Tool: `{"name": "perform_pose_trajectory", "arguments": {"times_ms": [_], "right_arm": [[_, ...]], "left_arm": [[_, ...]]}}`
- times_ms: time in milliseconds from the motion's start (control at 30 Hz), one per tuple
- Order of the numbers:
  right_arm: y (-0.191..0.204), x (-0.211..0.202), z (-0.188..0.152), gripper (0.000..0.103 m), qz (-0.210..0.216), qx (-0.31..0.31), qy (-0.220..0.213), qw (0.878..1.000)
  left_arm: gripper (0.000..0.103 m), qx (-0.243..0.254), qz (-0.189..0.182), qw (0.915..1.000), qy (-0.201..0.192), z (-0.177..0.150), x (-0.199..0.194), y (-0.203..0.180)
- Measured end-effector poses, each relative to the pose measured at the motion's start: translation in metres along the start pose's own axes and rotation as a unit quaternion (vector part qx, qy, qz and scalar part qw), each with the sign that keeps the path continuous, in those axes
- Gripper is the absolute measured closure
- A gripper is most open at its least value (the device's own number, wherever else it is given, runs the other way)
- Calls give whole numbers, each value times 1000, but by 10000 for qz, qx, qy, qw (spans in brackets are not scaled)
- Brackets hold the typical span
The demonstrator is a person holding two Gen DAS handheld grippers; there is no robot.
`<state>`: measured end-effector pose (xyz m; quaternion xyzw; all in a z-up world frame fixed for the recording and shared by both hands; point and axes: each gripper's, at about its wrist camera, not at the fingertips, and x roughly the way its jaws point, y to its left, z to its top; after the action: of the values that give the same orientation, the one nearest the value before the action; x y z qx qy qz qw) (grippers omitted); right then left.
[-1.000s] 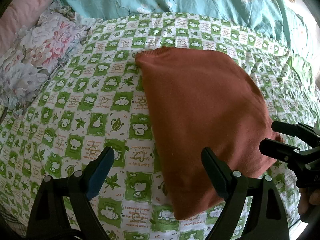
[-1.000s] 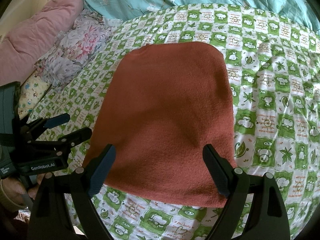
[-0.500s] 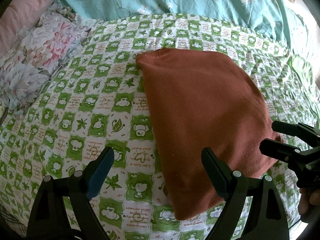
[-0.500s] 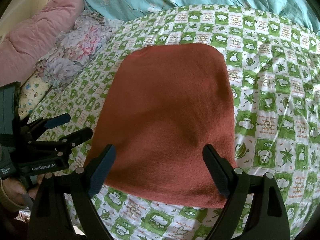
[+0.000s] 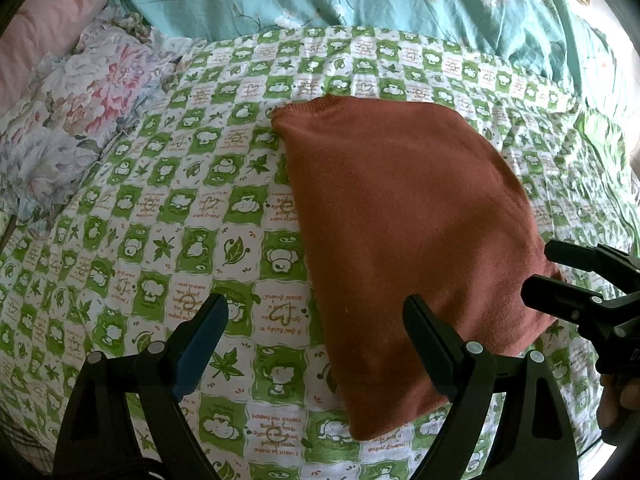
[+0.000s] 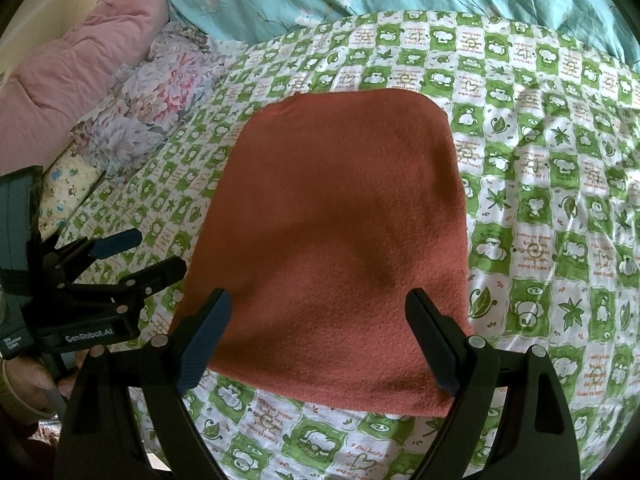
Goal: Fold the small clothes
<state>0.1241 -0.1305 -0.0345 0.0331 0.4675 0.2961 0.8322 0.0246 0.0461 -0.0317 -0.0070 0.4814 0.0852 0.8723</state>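
One rust-red garment lies flat on the bed, on the green-and-white checked sheet, w/ its ribbed hem at the far end and the near edge just ahead of the right tongs. It looks already folded into a narrow, smooth rectangle, no sleeves showing.

Right tongs hang over the near edge, spread wide, nothing held; one tip sits above each near corner. Left tongs are also wide open and empty, straddling the garment's left edge, w/ one tip over the sheet and the other over the cloth. Whether any tip touches fabric can't be told.

Step, as I judge it: between folds, both tongs lining up on the near end. Next move prob. calls for pinching the two near corners, lifting them together and carrying them to the far hem to halve the piece, keeping edges matched so it doesn't skew.

Beyond: floral pillow, pink quilt and teal blanket at the head of the bed.
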Motion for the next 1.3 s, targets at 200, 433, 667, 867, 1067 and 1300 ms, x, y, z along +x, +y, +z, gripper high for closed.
{"name": "perform_pose_trajectory", "arguments": {"times_ms": [200,433,667,867,1067,1300], "right_arm": [[2,-1,2,14,12,-13,-6,10000],[2,-2,4,14,15,-9,-16,10000],[3,-3,5,14,19,-9,-26,10000],[2,-3,4,14,20,-14,-24,10000],[3,-3,4,14,20,-8,-25,10000],[4,-3,5,14,12,0,-29,10000]], "left_arm": [[13,-2,-6,10000,5,0,0,0],[13,2,-10,10000,9,0,0,0],[13,5,-16,10000,4,1,0,1],[13,23,-25,10000,16,1,0,0],[13,10,-22,10000,16,1,0,0],[13,29,-28,10000,22,2,0,0]]}}
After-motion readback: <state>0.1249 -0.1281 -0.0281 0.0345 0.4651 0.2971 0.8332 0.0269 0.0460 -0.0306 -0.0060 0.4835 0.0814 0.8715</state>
